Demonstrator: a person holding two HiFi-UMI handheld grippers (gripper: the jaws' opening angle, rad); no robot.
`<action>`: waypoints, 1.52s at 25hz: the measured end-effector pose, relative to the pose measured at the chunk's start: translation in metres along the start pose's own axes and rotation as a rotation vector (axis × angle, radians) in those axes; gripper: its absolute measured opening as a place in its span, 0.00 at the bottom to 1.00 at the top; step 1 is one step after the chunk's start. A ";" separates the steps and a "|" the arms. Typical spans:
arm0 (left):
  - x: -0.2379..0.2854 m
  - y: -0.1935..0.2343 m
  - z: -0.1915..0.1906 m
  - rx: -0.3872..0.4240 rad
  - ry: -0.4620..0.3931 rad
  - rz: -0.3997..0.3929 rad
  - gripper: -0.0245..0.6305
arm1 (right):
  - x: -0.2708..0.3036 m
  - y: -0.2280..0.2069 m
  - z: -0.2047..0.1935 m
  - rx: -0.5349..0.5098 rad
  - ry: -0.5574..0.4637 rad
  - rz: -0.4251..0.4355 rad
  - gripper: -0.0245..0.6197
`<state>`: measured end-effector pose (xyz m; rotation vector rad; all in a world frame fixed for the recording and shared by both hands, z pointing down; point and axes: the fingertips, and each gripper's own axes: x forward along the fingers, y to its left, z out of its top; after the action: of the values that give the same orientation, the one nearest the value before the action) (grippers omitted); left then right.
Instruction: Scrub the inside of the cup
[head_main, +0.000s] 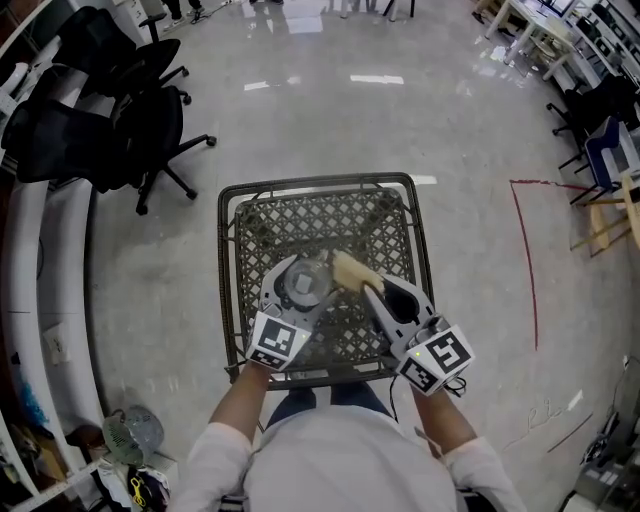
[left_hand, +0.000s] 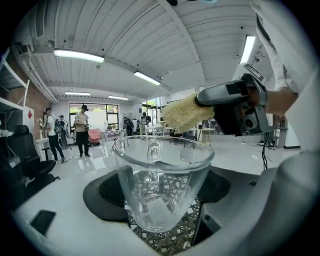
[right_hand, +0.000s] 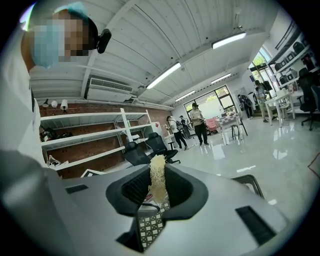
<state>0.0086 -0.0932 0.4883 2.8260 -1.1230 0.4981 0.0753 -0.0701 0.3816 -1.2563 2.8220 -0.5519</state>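
A small dark metal tabletop (head_main: 318, 184) with a lattice surface stands on a glossy pale floor (head_main: 400, 110) in a large room. A cluster of black office chairs (head_main: 110, 115) sits well off from the tabletop's far left corner, and a red line (head_main: 528, 260) is marked on the floor off its right side. The gripper views also show white ribbed ceiling panels with strip lights (left_hand: 77, 55), white shelves (right_hand: 85, 135) against a brick wall, and several people (left_hand: 81, 127) standing far behind the tabletop. Over the near half of the tabletop, one clear glass cup (left_hand: 161, 185) is clamped between the jaws of the left tool (head_main: 298, 290). The cup is upright with its mouth up and its handle on the side away from that tool, and lattice shows beneath its base. Whether it rests on the tabletop cannot be told. The right tool (right_hand: 159, 192), over the tabletop's near right part, is closed on one straw-coloured fibrous scrubber (head_main: 352, 270). The scrubber's long axis runs from that tool's jaws toward the cup, with its free end just above the cup's rim. In all there are two tools, one cup and one scrubber.
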 end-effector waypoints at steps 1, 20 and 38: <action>0.002 0.001 -0.004 -0.003 0.003 0.001 0.62 | 0.000 -0.002 -0.003 0.003 0.006 -0.002 0.18; 0.029 0.019 -0.064 -0.070 0.053 0.005 0.62 | 0.015 -0.036 -0.047 0.068 0.095 -0.053 0.18; 0.051 0.011 -0.124 -0.157 0.055 -0.010 0.62 | 0.031 -0.042 -0.090 0.087 0.163 -0.019 0.18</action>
<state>0.0024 -0.1131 0.6209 2.6656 -1.0865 0.4626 0.0711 -0.0901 0.4831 -1.2799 2.8804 -0.8044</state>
